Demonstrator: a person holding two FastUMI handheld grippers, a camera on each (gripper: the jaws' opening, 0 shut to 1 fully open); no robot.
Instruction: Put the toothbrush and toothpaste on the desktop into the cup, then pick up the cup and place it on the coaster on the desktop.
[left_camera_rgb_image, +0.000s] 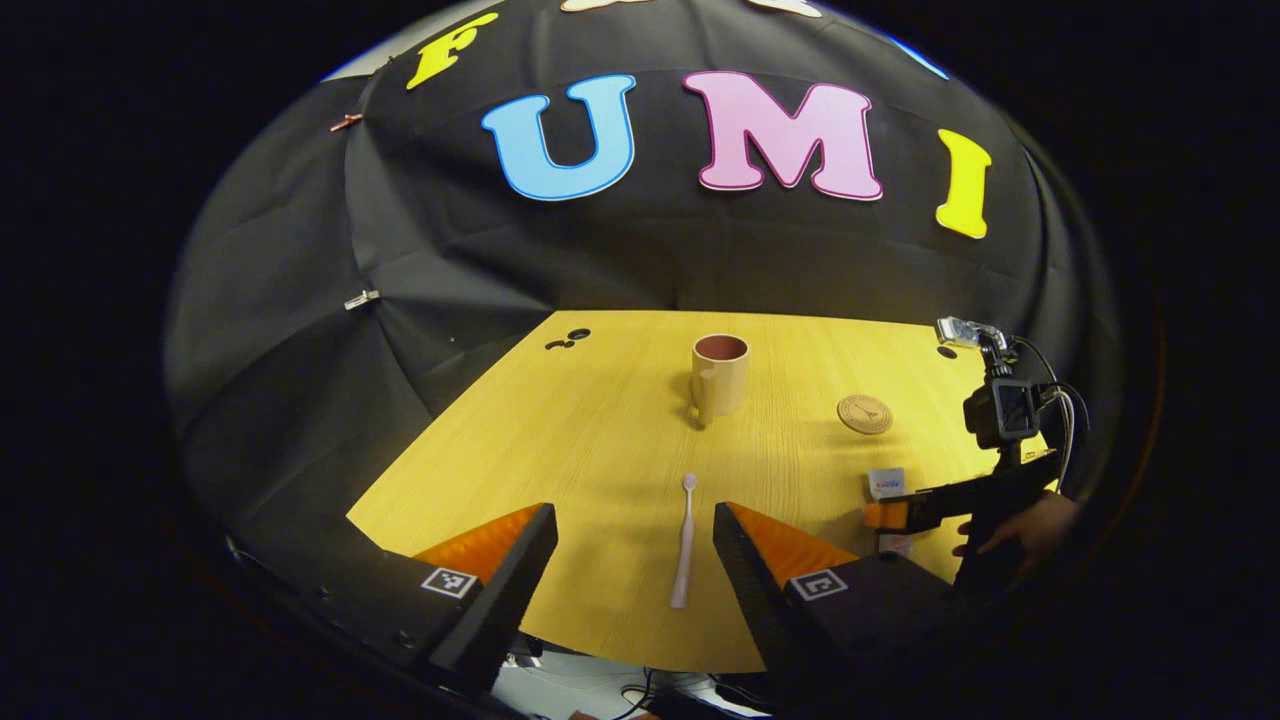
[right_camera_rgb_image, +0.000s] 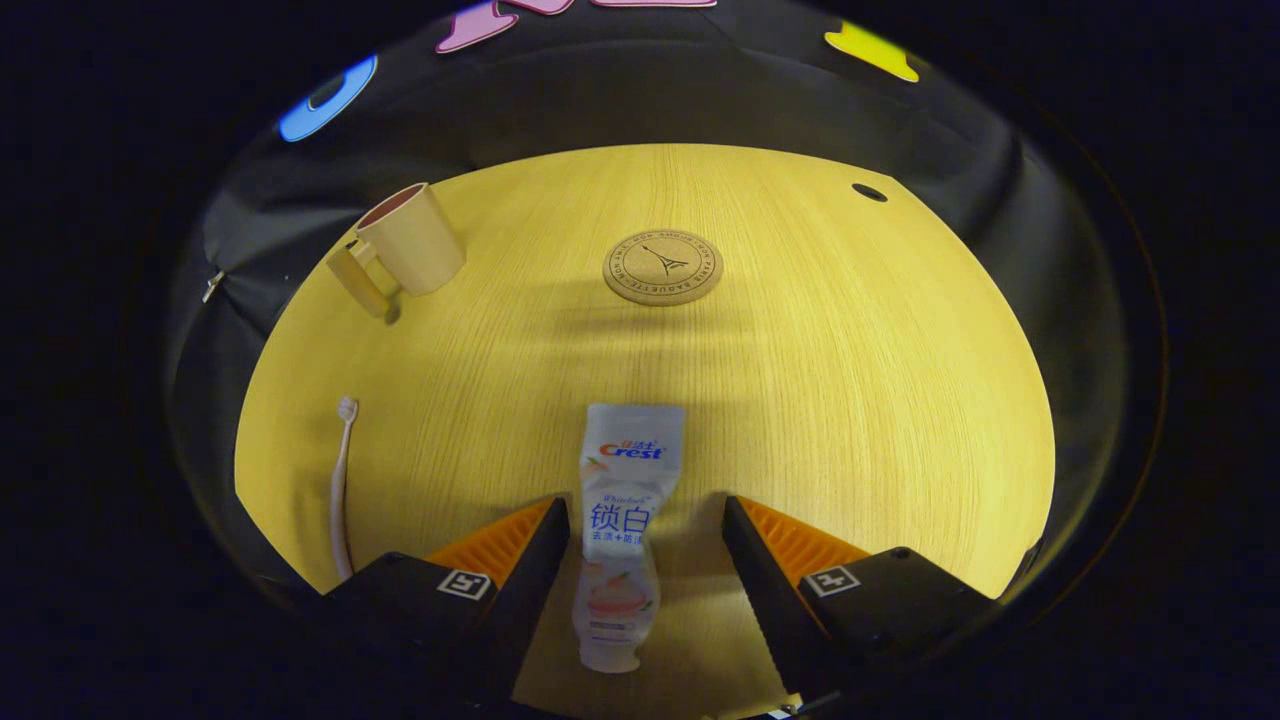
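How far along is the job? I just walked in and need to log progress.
Nothing is done yet: the cup stands empty on the desktop, apart from the coaster. In hand: the open left gripper straddles the lying toothbrush, and the open right gripper straddles the toothpaste; neither is gripped. Left: both items into the cup, then the cup onto the coaster.

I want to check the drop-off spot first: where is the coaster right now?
In the right gripper view the coaster lies bare on the desktop, straight beyond the toothpaste and right of the cup.
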